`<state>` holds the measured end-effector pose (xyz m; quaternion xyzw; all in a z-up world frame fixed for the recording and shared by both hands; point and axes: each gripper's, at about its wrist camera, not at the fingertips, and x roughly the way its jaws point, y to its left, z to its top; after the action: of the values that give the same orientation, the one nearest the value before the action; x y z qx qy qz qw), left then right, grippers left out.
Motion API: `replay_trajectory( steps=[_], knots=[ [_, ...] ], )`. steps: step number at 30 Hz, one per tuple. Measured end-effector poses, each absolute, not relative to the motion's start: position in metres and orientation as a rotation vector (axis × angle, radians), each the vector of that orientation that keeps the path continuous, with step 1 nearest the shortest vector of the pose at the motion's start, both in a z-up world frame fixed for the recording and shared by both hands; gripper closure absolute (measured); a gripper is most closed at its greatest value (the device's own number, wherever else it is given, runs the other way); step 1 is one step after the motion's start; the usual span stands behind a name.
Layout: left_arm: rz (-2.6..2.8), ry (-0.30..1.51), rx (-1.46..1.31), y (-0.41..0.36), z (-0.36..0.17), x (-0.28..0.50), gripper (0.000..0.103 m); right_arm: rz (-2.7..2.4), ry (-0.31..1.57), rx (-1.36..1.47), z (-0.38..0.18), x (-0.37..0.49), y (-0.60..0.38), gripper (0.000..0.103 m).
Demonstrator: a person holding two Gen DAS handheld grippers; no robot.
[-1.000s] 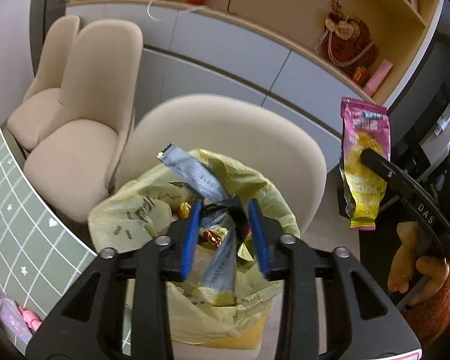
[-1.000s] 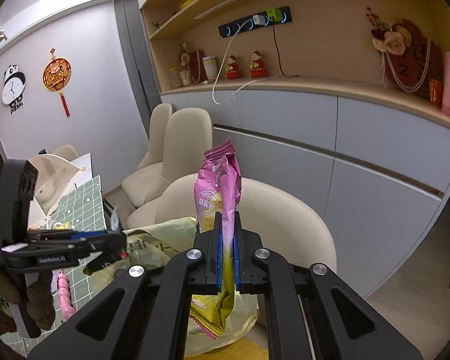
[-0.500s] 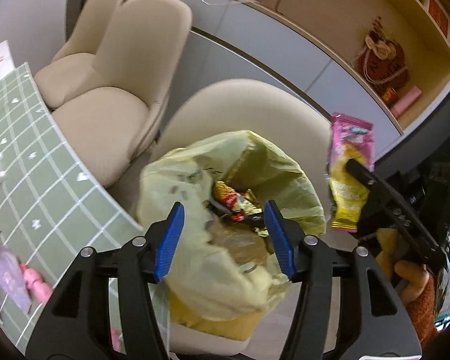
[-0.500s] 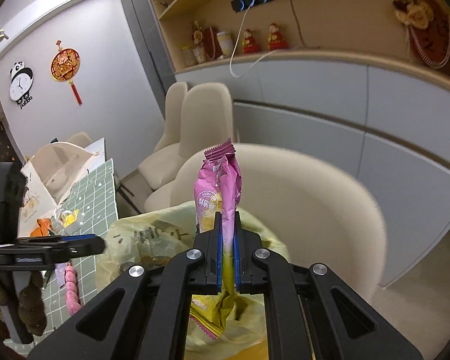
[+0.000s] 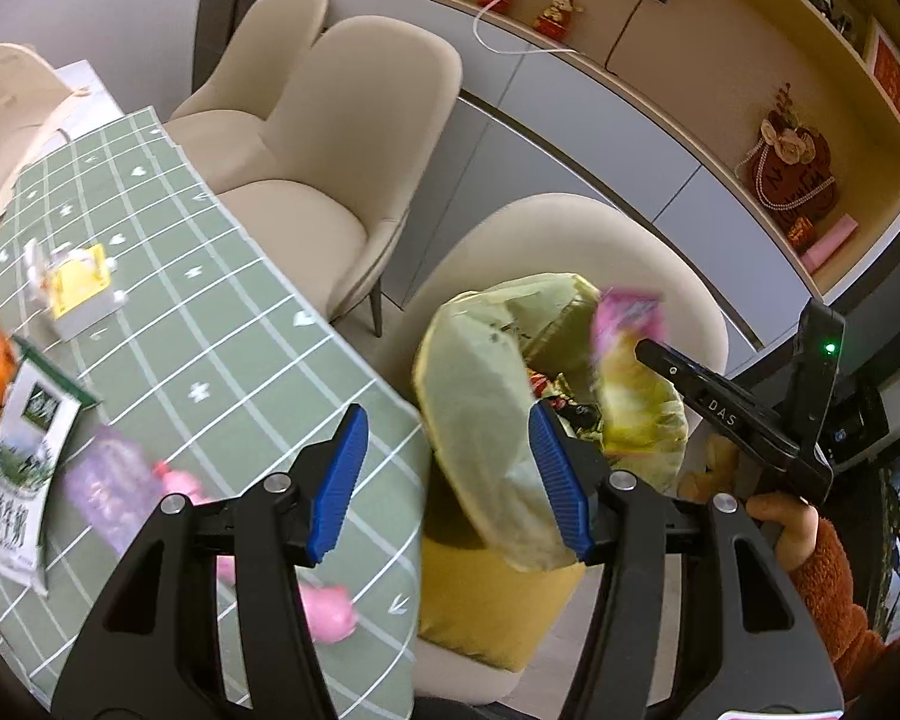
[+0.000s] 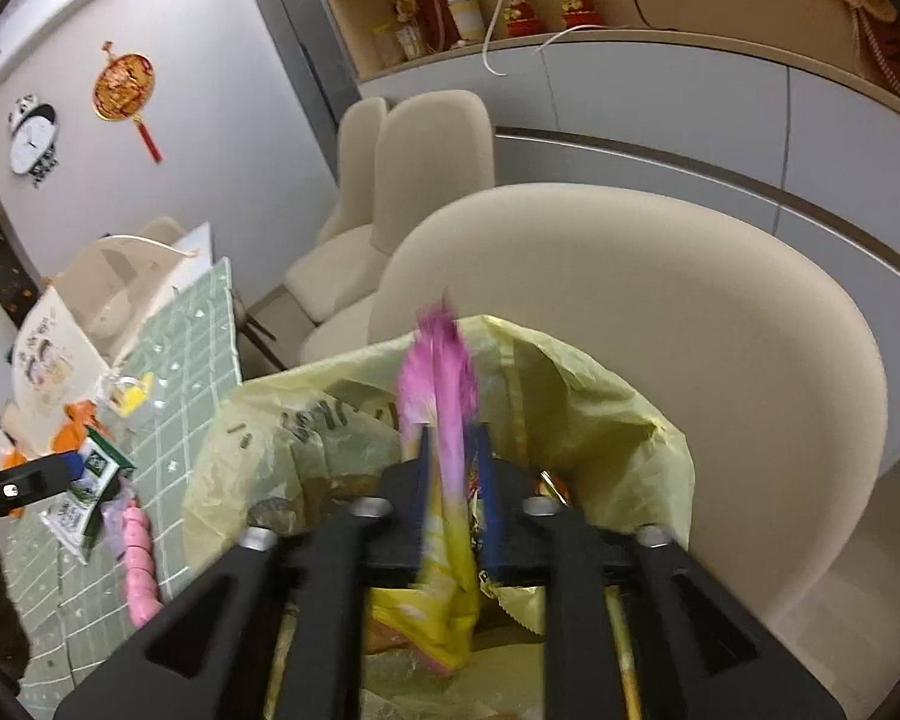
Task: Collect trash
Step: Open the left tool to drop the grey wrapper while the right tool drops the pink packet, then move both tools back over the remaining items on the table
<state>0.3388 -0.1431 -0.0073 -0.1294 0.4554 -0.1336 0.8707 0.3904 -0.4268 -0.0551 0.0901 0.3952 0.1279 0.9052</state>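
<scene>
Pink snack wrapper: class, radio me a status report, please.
Right hand-held gripper opening, pink snack wrapper between its pads over yellow trash bag. Left hand-held gripper open, empty. Nothing blocks the bag mouth.

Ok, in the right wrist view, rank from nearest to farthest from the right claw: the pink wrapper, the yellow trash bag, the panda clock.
1. pink wrapper: between the opening jaws of the right claw.
2. yellow trash bag: just beyond and below, on the chair.
3. panda clock: far left wall.
</scene>
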Motion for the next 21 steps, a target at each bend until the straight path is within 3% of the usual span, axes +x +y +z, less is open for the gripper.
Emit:
replay_trajectory(
  steps=[11, 21],
  knots=[
    [-0.213, 0.938, -0.272, -0.066, -0.008, 0.281, 0.049, 0.243, 0.774, 0.162, -0.028, 0.327, -0.386, 0.066],
    [-0.085, 0.889, -0.331, 0.054, -0.006, 0.217, 0.049, 0.306, 0.739, 0.175, -0.003, 0.268, -0.31, 0.066]
  ],
)
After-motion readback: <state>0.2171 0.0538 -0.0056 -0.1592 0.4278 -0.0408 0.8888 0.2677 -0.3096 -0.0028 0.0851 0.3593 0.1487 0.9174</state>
